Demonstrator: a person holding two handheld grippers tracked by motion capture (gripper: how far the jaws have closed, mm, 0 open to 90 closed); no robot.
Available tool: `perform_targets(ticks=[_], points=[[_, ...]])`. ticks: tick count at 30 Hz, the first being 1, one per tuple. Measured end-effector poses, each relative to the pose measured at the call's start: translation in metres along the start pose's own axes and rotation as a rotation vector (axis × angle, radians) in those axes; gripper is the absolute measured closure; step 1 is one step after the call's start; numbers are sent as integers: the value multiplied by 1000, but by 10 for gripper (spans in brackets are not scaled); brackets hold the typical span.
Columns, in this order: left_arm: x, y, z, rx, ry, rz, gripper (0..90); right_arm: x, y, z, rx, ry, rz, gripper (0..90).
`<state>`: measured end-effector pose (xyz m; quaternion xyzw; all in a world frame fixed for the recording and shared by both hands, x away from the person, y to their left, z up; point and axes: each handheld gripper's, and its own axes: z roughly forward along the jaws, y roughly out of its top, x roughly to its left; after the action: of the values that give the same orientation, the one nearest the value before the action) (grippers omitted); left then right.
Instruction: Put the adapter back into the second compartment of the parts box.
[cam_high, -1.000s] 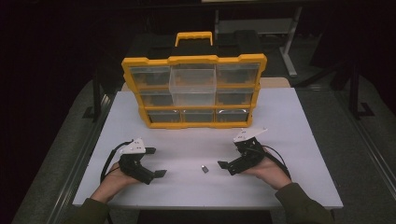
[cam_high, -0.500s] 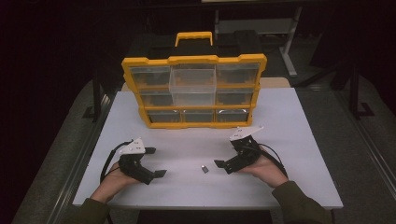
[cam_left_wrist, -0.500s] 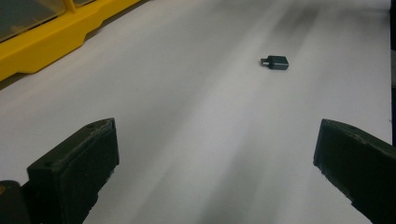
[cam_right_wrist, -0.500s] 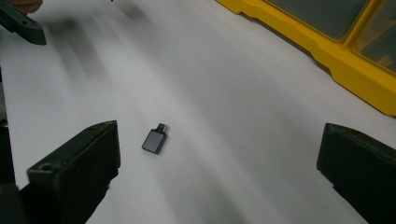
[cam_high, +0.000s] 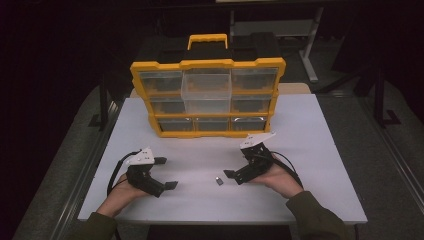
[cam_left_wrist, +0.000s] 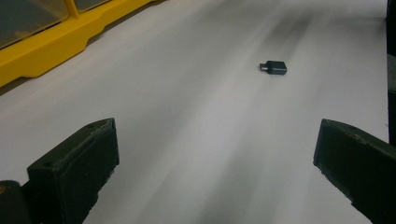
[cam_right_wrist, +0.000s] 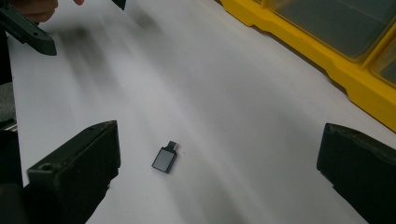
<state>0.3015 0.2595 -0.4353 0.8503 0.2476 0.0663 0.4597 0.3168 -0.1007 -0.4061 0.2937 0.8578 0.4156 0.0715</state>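
White tabletop (cam_high: 310, 150) carries everything here, and nearest the person are the two hand-held grippers. The left gripper (cam_high: 165, 172) sits at about 7 o'clock on the table, held in the left hand (cam_high: 117, 196), its jaws spread wide with nothing between them. In the left gripper view the two black jaws stand far apart over bare white surface, and the small dark adapter (cam_left_wrist: 274, 67) lies well ahead of them, up toward 1 o'clock, apart from both.

The right gripper (cam_high: 234, 175) sits at about 5 o'clock, cradled in the right hand (cam_high: 280, 180), its jaws also wide open and holding nothing. From above, the adapter (cam_high: 219, 181) lies flat on the table just beside this gripper's tips, at their 9 o'clock, and between the two grippers, much nearer the right one. In the right gripper view the adapter (cam_right_wrist: 165, 158) rests on the surface inside the open span, closer to the jaw at the left of that view than to the other, touching neither; its short plug end points toward 1 o'clock. Part of the left gripper (cam_right_wrist: 28, 30) shows at 11 o'clock there.

Farther back, at 12 o'clock, stands a yellow organiser case (cam_high: 150, 102) with clear drawers and a yellow handle (cam_high: 207, 39) on top.
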Motion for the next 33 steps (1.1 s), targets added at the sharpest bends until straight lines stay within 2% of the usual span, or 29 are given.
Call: perform_targets(ticks=[22, 33], points=[[-1, 0, -1, -4, -2, 4, 0, 6, 11, 13, 9, 16, -20, 0], [-1, 0, 0, -3, -3, 5, 0, 12, 16, 24, 34, 33, -36, 0]])
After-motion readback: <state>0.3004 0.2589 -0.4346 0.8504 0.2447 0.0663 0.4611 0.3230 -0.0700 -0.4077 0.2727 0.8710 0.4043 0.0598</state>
